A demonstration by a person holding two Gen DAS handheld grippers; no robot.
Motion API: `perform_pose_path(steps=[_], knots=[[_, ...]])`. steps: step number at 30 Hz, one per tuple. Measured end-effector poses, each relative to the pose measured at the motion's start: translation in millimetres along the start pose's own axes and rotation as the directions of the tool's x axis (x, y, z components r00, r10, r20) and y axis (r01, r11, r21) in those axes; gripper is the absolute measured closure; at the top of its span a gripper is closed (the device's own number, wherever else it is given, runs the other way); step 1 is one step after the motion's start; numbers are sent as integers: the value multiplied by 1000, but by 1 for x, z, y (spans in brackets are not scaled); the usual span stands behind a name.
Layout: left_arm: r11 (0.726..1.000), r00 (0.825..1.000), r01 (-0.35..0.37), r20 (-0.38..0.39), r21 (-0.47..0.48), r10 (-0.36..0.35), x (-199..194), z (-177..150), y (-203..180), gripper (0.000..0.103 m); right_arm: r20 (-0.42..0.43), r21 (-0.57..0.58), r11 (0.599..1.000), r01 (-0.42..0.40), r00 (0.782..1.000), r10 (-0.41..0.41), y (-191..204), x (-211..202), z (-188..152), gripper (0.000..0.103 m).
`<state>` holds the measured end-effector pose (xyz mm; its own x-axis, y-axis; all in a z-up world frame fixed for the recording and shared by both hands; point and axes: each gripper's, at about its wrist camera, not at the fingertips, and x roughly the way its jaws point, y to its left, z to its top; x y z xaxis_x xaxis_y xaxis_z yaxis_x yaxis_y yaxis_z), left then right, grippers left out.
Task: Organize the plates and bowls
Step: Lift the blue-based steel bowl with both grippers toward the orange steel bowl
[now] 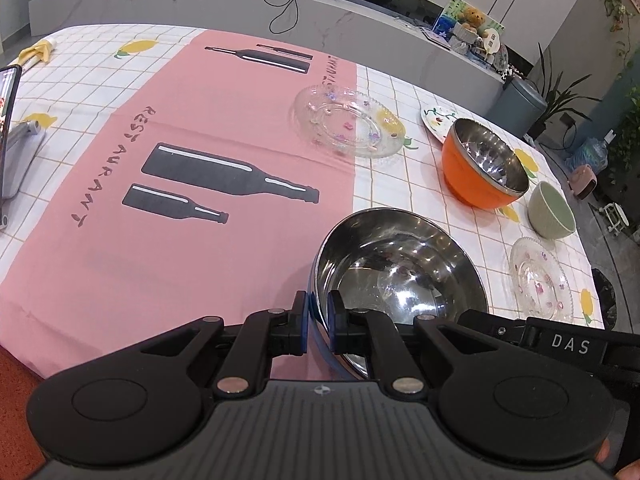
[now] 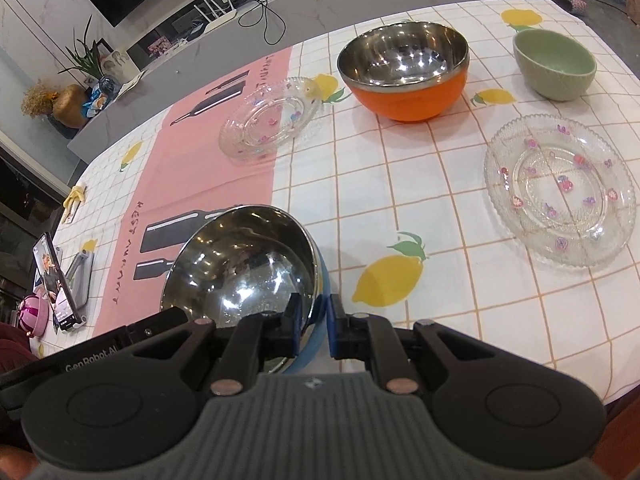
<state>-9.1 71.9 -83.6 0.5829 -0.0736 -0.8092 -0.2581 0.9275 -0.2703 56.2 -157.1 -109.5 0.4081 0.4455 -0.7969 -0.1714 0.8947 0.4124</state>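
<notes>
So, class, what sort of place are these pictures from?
Probably a home living or dining area: a table under a lemon-print tablecloth set with bowls and glass plates, a TV counter with router and houseplants behind.

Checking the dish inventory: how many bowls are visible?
3: blue steel-lined bowl gripped at the near edge, orange bowl behind it, green bowl far right. None appears hidden.

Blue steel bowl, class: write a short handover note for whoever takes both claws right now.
Left claw: shut on the blue bowl's rim.
Right claw: shut on the same bowl's rim, other side.
Orange bowl and green bowl stand apart, far side of the table.
Two glass plates lie separately: one at the pink cloth's edge, one on the right. A small painted plate sits behind the orange bowl.
Done: nothing stacked.
Left: nest the bowls, stack the plates.
</notes>
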Motion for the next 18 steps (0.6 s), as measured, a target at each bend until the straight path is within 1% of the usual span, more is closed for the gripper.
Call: perform_pose_path(steps=[3, 11, 12, 13, 14, 16, 17, 18], knots=[[1000, 1000, -3, -4, 10, 3, 0, 0, -1, 93, -6, 3, 1000, 1, 1000, -1, -1, 1, -1, 93], [1000, 1000, -7, 5, 0, 7, -2, 2, 1, 93, -12, 10, 1000, -3, 1000, 3, -4, 2, -1, 92], [1000, 1000, -5, 5, 0, 5, -2, 2, 1, 93, -12, 11, 1000, -3, 1000, 3, -4, 2, -1, 91], [1000, 1000, -5, 3, -1, 5, -2, 2, 1, 92, -12, 12, 1000, -2, 1000, 2, -4, 2, -1, 89], [1000, 1000, -6, 2, 0, 6, -2, 2, 1, 90, -14, 13, 1000, 2, 1000, -2, -4, 2, 0, 88], [1000, 1000, -8, 0, -3, 8, -2, 2, 1, 84, -13, 19, 1000, 3, 1000, -2, -5, 1, 0, 88], [1000, 1000, -7, 1, -5, 7, -2, 3, 2, 82, -13, 20, 1000, 4, 1000, -4, -5, 0, 0, 86], [1000, 1000, -9, 4, -4, 9, -2, 3, 2, 79, -12, 21, 1000, 5, 1000, -5, -4, -1, 0, 80]])
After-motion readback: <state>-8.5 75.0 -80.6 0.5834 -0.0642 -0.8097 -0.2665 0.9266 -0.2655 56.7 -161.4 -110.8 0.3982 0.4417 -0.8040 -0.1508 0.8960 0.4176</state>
